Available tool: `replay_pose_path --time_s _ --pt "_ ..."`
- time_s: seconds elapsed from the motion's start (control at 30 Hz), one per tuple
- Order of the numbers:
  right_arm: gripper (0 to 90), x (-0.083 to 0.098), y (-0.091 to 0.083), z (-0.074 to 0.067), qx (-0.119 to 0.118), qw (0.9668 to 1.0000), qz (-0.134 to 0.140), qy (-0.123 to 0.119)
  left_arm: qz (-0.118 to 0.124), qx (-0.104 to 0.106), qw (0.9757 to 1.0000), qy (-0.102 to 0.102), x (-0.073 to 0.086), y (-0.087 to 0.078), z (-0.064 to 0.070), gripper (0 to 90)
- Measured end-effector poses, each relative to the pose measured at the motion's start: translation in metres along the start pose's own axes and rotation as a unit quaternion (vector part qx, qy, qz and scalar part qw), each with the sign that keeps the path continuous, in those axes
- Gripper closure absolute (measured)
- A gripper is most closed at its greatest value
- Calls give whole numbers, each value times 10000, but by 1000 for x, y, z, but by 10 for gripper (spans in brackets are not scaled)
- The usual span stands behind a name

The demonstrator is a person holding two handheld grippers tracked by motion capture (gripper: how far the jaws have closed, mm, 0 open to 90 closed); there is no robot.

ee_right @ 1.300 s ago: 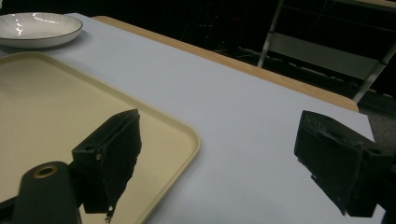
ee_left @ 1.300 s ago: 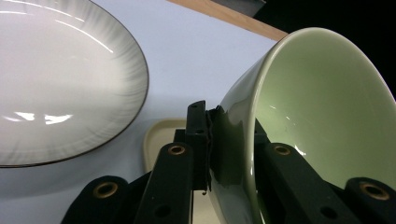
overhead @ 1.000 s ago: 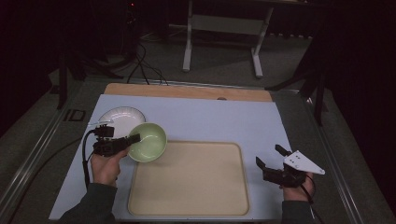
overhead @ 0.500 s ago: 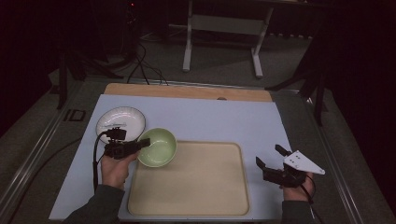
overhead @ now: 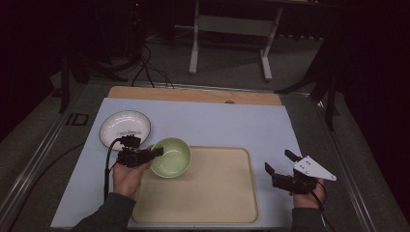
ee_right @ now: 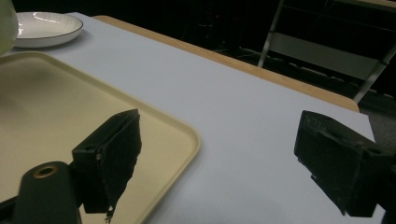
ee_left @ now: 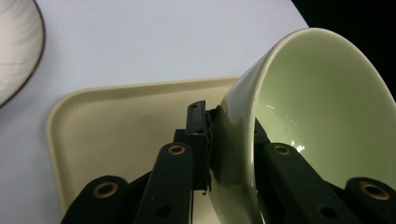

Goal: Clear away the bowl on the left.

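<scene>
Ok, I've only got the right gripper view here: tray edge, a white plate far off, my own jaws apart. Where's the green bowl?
Observer: The green bowl is at the tray's near-left corner, overlapping its edge, in the high view.
Operator: Is anything holding it?
Observer: Yes. The left gripper is shut on its rim, one jaw outside the wall and one inside.
Operator: Is it sitting level?
Observer: In the left gripper view its opening is tipped to one side; I can't tell whether it touches the tray.
Operator: And the white plate?
Observer: The white plate lies on the mat beyond the tray's left corner, apart from the bowl.
</scene>
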State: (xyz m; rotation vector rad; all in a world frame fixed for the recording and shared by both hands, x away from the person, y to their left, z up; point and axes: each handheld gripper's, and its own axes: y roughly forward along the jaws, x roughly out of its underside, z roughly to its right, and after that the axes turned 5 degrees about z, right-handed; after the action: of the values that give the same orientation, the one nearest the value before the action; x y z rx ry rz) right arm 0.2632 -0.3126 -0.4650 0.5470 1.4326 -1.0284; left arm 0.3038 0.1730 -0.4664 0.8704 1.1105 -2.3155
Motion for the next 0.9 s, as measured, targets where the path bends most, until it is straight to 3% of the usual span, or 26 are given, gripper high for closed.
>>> replay_pose_path --time_s 0.9 --pt "143 0 0 0 -16 10000 -7 -29 -314 145 9993 170 13 23 19 799"
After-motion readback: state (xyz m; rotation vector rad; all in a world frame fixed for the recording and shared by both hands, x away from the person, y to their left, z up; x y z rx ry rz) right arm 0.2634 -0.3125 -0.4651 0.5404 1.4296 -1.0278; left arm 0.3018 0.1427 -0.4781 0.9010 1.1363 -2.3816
